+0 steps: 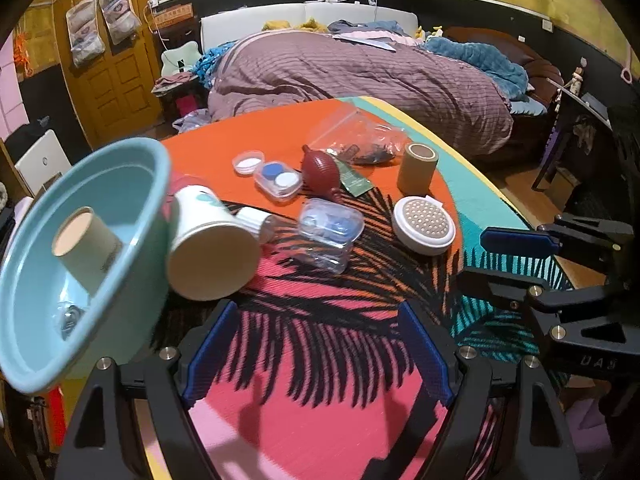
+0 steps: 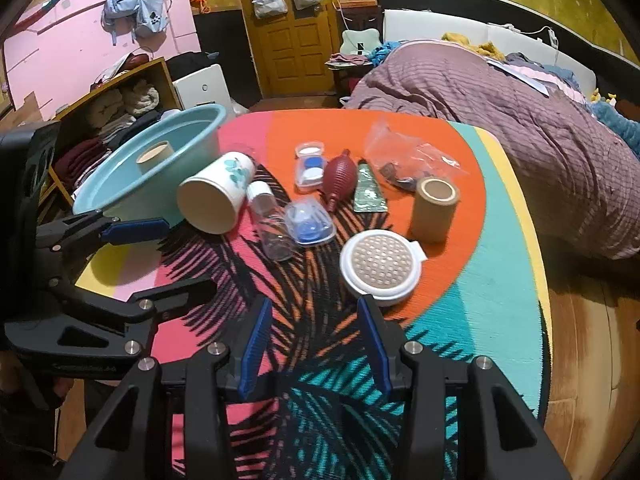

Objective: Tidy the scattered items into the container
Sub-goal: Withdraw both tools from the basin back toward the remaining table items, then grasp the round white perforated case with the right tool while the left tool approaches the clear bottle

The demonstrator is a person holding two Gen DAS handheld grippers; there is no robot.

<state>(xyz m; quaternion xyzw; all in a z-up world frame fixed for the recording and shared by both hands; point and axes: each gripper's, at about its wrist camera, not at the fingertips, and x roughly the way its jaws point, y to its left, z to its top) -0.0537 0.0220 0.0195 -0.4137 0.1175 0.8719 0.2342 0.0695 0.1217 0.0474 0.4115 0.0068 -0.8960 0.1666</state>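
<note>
Right wrist view is showing my right gripper [image 2: 314,344] hovering open-jawed, empty, nearing the round perforated case [image 2: 380,266]; next I'm grasping it for the basin [image 2: 120,176].

Counted: one blue basin [image 2: 120,196]; two cardboard tubes, one inside the basin [image 2: 153,157], one upright on the mat [image 2: 434,208]; one paper cup [image 2: 216,196]; one clear bottle [image 2: 272,228]; two lens cases [image 2: 308,168] [image 2: 310,222]; one red bulb blower [image 2: 339,178]; one round perforated case [image 2: 380,266]; one plastic bag [image 2: 408,160]; one green sachet [image 2: 369,194].
</note>
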